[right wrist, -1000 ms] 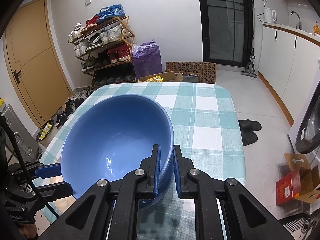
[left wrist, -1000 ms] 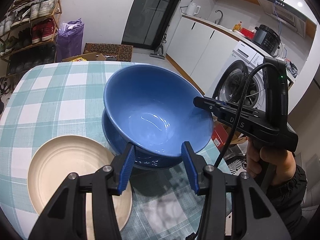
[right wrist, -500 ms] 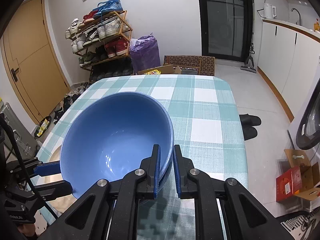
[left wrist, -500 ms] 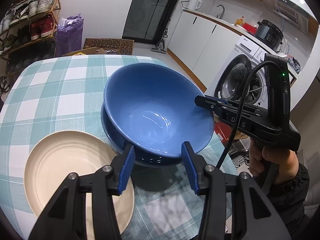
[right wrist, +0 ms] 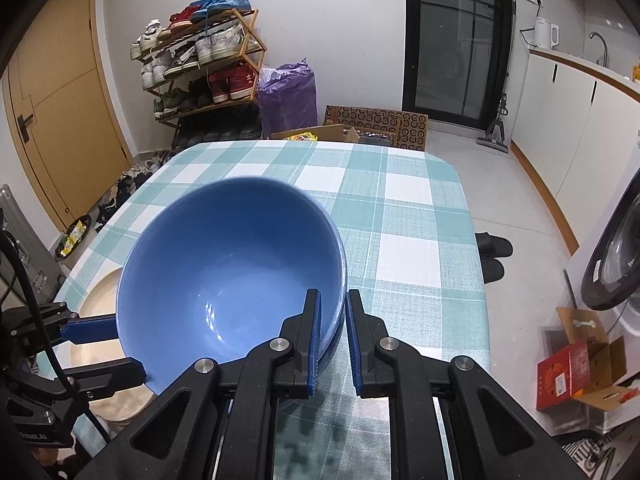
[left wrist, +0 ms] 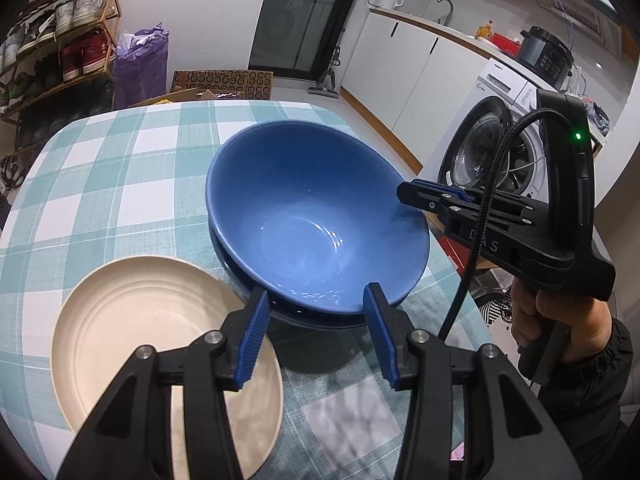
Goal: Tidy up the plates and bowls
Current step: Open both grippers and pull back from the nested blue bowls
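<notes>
both wrist views share bowl [left wrist: 316, 216]

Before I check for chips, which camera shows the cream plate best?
The left wrist view: the cream plate lies nearly whole beside the blue bowl, partly behind the left gripper. The right wrist view shows only slivers past the bowl.

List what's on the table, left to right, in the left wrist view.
Cream plate → blue bowl, sitting over a darker dish whose rim shows below it → right tool pinching the bowl's right rim.
</notes>
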### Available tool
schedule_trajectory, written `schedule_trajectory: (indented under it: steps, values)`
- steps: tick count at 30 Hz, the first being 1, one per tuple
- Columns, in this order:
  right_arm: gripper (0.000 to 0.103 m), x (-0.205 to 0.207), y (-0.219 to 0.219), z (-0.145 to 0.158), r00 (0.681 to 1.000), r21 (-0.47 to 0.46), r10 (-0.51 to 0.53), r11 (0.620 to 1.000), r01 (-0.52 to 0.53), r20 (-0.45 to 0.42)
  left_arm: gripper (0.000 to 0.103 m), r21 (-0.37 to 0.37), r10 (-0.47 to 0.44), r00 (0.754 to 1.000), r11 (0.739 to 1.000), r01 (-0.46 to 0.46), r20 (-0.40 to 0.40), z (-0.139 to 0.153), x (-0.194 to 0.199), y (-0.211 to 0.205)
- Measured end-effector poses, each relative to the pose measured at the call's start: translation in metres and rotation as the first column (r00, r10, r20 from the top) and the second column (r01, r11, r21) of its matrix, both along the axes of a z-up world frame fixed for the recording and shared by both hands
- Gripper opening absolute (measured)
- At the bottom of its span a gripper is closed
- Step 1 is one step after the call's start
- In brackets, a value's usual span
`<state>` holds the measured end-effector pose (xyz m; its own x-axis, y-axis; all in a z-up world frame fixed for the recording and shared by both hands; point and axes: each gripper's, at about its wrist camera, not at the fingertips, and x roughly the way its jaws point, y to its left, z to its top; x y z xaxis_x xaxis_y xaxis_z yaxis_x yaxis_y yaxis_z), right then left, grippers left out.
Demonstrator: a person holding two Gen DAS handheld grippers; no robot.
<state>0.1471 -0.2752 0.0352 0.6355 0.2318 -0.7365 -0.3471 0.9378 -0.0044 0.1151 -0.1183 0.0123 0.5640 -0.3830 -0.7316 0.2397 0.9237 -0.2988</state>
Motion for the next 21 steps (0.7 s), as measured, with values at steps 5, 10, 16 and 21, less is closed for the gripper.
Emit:
schedule_trajectory:
  steps: [5,10,16,21]
  values:
    - [0.012,0.0,0.001,-0.001,1.0,-0.008,0.0,1.0,0.0,0.004,0.049,0.016,-0.005,1.0,1.0,0.005,0.003,-0.002,0.0,0.0]
    - [0.013,-0.004,0.002,-0.001,1.0,0.0,0.012,1.0,-0.012,0.009,0.051,0.042,0.007,1.0,0.999,-0.007,0.007,-0.001,0.0,0.004]
    - [0.022,-0.007,-0.002,0.001,1.0,0.011,0.012,1.0,-0.012,0.015,0.068,0.057,0.037,0.999,0.998,-0.039,0.029,0.002,0.0,0.02]
    - [0.038,-0.01,-0.007,0.003,1.0,0.035,0.011,0.999,-0.012,0.013,0.083,0.06,0.06,0.997,0.996,-0.063,0.046,0.004,0.003,0.034]
